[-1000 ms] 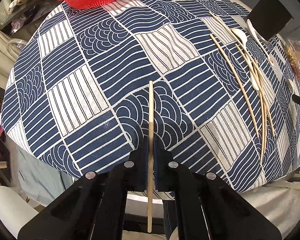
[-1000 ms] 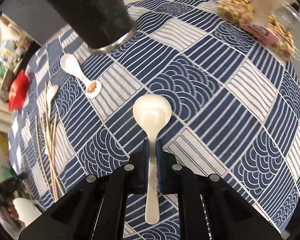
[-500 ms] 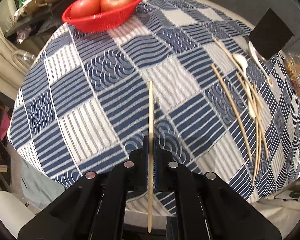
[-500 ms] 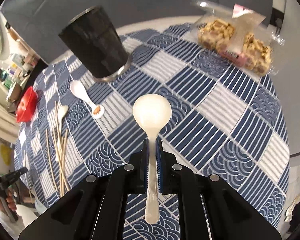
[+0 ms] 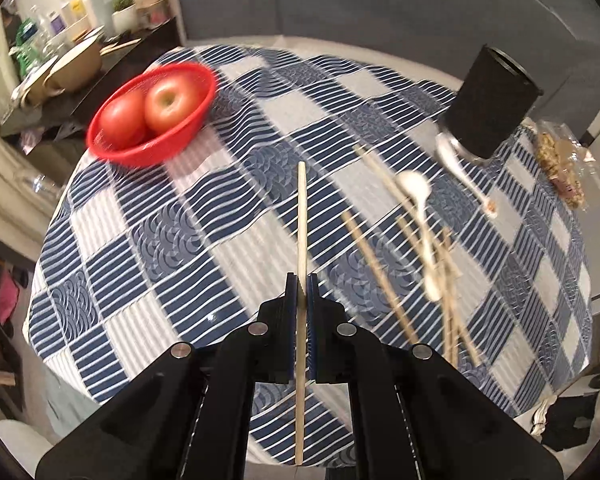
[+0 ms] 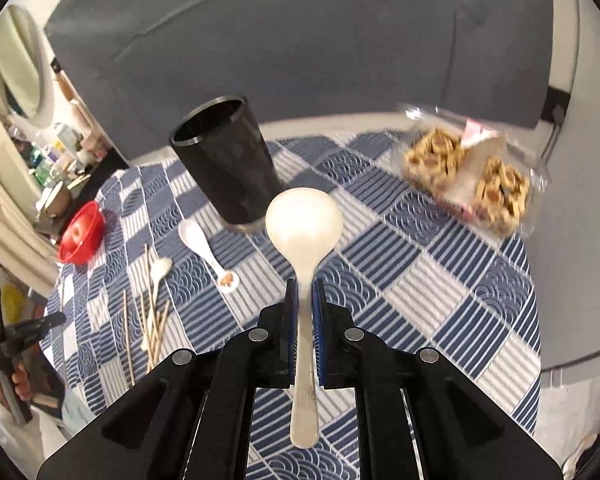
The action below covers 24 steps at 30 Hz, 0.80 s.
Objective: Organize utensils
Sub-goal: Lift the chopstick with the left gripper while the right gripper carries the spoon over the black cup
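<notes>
Left gripper (image 5: 301,280) clamped on single chopstick (image 5: 301,216), held above tablecloth (image 5: 148,240). Right gripper (image 6: 305,284) clamped on spoon (image 6: 304,220) by handle, bowl forward, near black cup (image 6: 228,164).

Risks: chopstick gripped along short stretch, long ends free; may pivot or slip if tip strikes cup rim. Spoon handle smooth; may rotate in jaws on tilt. Cup may tip if nudged.

Loose chopsticks (image 5: 380,264) and two spoons remain on cloth. Left view motion-blurred; chopstick count unclear. Cup interior not visible.
</notes>
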Available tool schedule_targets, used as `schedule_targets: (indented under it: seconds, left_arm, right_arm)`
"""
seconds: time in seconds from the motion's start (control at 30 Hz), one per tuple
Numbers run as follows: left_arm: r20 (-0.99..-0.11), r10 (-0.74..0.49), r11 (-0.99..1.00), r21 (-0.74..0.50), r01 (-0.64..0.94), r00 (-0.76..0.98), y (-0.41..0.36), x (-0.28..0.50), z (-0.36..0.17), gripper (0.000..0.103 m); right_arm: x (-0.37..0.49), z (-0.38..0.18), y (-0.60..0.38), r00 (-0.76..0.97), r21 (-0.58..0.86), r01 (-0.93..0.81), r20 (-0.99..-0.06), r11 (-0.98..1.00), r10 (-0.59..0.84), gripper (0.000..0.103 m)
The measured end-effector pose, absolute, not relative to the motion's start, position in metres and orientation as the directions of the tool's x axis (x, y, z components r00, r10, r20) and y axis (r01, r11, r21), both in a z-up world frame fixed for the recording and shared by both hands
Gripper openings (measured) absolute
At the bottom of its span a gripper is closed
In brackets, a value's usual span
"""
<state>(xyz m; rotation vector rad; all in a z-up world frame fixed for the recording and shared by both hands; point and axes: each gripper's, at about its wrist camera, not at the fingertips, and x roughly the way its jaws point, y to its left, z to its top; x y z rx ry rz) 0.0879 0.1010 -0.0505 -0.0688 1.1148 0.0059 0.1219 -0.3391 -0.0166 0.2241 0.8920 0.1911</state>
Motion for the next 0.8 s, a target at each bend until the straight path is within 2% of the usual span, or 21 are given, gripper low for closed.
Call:
schedule_targets:
  seconds: [0.4, 0.8]
  left_arm:
    - [-0.841, -0.113, 0.993, -0.080, 0.085, 0.529, 0.039, 0.153, 0.006, 0.005]
    - [-0.779, -0.168, 0.985, -0.117, 0.123, 0.604, -0.013, 0.219, 0.050, 0.005]
  right_arm:
    - [0.165, 0.031, -0.325, 0.672, 0.255, -0.231, -0.656, 0.939, 0.343, 0.007]
    - [0.231, 0.063, -0.307, 0.669, 0.258, -0.401, -0.574, 0.879, 0.473, 0.007]
